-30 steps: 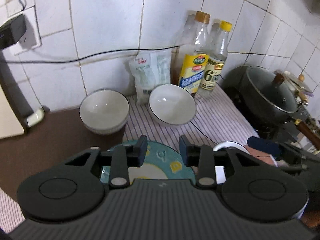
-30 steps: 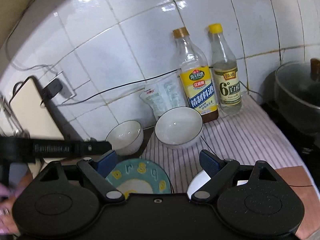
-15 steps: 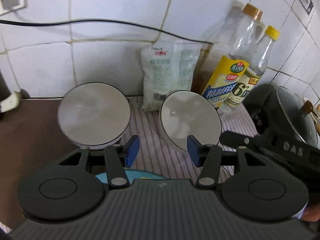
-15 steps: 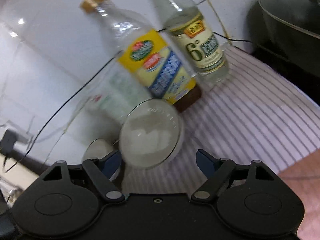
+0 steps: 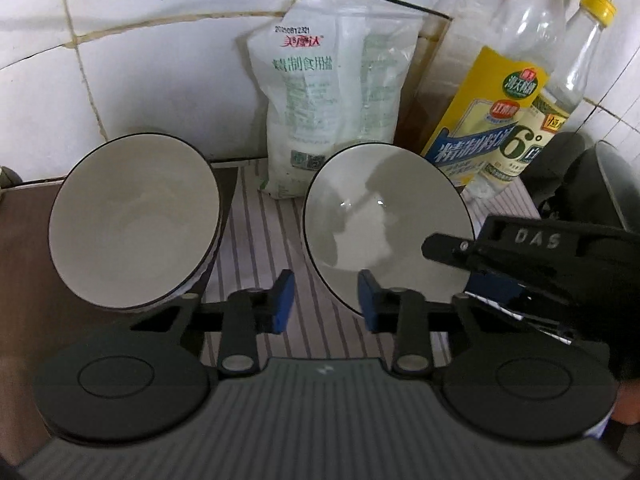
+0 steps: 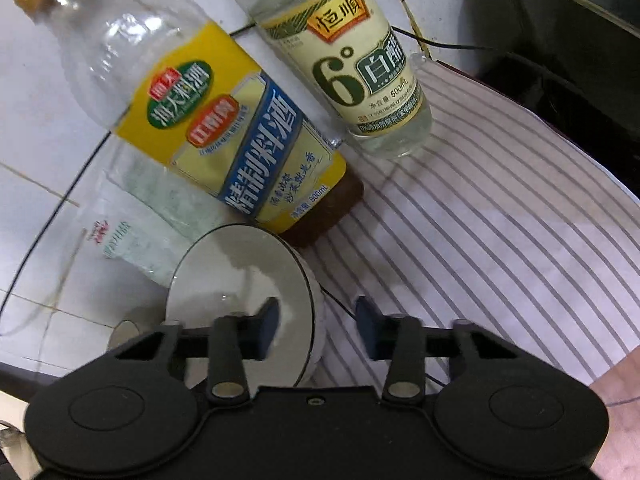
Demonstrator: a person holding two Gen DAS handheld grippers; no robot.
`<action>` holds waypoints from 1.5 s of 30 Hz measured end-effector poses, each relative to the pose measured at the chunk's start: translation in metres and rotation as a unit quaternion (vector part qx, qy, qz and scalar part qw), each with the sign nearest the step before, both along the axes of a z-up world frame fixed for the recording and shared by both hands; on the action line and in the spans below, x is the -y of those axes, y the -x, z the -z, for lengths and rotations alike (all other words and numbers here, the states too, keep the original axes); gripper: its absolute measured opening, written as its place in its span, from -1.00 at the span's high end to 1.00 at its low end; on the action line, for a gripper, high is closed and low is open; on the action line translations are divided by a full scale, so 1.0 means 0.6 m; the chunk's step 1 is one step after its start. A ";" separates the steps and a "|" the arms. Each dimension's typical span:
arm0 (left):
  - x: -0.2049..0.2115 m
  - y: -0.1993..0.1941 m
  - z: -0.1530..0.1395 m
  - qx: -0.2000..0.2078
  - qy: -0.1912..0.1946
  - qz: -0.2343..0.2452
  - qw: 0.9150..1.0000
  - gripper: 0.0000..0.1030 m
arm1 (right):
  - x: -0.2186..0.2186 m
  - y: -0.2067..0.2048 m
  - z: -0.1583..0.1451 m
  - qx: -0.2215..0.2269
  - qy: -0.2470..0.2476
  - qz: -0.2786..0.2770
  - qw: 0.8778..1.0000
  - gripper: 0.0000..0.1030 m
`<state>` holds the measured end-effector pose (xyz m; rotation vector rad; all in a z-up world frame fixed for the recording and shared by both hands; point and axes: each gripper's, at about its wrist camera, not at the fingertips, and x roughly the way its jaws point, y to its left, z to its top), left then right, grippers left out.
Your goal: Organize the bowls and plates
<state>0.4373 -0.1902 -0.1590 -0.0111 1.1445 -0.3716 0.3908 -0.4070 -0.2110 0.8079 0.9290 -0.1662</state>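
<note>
Two white bowls with dark rims stand near the tiled wall. In the left wrist view, the left bowl (image 5: 132, 220) sits on the brown counter and the right bowl (image 5: 384, 224) on the striped cloth (image 5: 256, 240). My left gripper (image 5: 324, 304) is open and empty, just short of the gap between the bowls. My right gripper (image 6: 316, 326) is open, its fingers straddling the right bowl's (image 6: 240, 296) rim: the left finger is over the inside, the right finger outside. It also shows at the right of the left wrist view (image 5: 496, 256).
A cooking wine bottle (image 6: 224, 136) and a white vinegar bottle (image 6: 352, 68) stand right behind the right bowl. A salt bag (image 5: 332, 100) leans on the wall between the bowls. A dark pot (image 6: 560, 32) sits at the far right. A thin black cable (image 6: 340, 304) crosses the cloth.
Both grippers moved forward and down toward the bowls. The patterned plate dropped out of view. My right gripper narrowed and came over the right bowl's rim.
</note>
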 end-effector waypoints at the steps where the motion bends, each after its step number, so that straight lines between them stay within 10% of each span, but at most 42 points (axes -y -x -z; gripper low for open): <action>1: 0.000 -0.003 0.004 -0.003 0.001 0.000 1.000 0.57 | -0.002 0.000 0.002 -0.001 0.000 -0.003 1.000 0.64; 19: -0.019 0.000 0.004 -0.003 0.025 -0.007 1.000 0.71 | -0.025 0.005 -0.005 0.004 0.049 -0.040 0.998 0.76; 45: -0.026 0.240 -0.222 0.078 0.017 0.065 0.995 0.71 | 0.019 0.266 -0.158 0.057 -0.012 -0.026 0.998 0.71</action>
